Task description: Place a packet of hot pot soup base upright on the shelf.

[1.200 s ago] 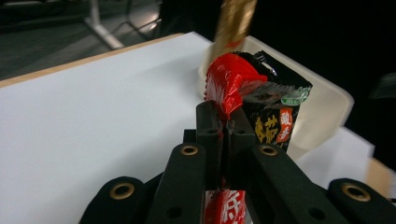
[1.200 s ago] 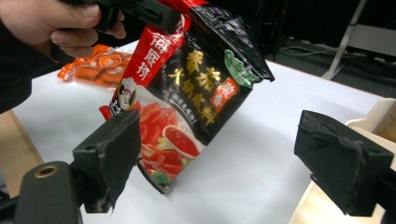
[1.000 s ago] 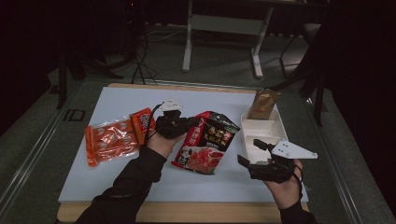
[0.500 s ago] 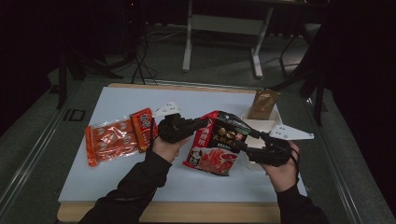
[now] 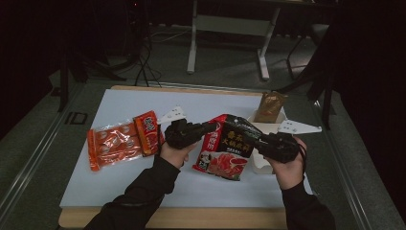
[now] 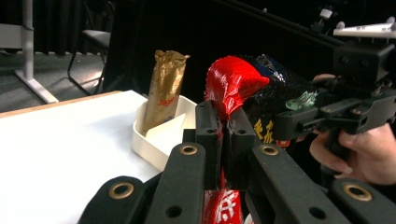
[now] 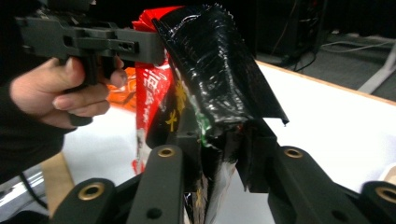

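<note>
A dim lab or recording room set up for tabletop work.

A white-topped bench (image 5: 143,182) with a wooden edge stands on grey carpet, the room around it dark; behind it are the white metal legs of another table (image 5: 225,28), loose cables on the floor (image 5: 143,62), and a chair (image 6: 95,39).

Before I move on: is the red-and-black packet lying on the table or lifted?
Lifted: the red-and-black packet hangs between the left gripper and right gripper, each clamped on an edge.
</note>
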Tool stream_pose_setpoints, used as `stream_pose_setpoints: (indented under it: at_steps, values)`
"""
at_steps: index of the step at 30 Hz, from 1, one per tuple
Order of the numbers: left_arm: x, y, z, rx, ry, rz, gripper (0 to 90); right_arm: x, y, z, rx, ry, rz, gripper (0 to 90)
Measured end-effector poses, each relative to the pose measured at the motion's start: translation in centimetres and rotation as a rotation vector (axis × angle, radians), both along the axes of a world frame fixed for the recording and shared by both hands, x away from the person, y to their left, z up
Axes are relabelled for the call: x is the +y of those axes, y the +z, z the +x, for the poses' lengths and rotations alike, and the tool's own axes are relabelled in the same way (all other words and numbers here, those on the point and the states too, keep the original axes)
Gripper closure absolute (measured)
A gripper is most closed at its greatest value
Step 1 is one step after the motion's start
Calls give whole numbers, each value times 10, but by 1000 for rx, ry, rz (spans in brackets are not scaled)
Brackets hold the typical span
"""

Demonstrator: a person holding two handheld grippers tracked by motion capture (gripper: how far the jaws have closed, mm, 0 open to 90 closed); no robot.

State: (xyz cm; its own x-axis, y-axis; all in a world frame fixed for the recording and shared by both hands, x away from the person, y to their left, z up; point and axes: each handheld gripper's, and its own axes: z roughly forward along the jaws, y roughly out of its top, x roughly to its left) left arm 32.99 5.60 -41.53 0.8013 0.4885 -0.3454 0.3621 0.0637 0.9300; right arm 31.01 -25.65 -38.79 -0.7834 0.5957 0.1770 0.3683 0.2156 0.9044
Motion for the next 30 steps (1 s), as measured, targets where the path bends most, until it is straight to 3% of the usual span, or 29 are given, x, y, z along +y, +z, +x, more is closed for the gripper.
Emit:
stream_pose_setpoints:
  at_steps: [4, 10, 12, 13, 15, 17, 23, 30]
  values:
    - [1, -1, -1, -29, 6, 25, 860, 2, 3, 1, 9, 10, -5, 771]
    - [5, 4, -1, -28, -20, 25, 779, 3, 15, -3, -40, 1, -29, 784]
    - [6, 5, -2, -32, -11, 33, 694, 2, 17, -4, -48, -1, -30, 783]
    - [9, 6, -1, -29, -22, 20, 694, 2, 20, -4, -60, -3, -37, 783]
    - [12, 7, -2, -30, -11, 11, 508, 0, 26, -4, -80, -15, -55, 781]
    - [14, 9, -2, -12, -21, 5, 447, -2, 29, -2, -84, -18, -59, 781]
    - [19, 10, -10, -19, -15, 31, 148, -8, 36, -1, -102, -24, -38, 781]
    - [31, 7, -18, -26, 7, 44, 44, -12, 50, 2, -131, -39, -33, 780]
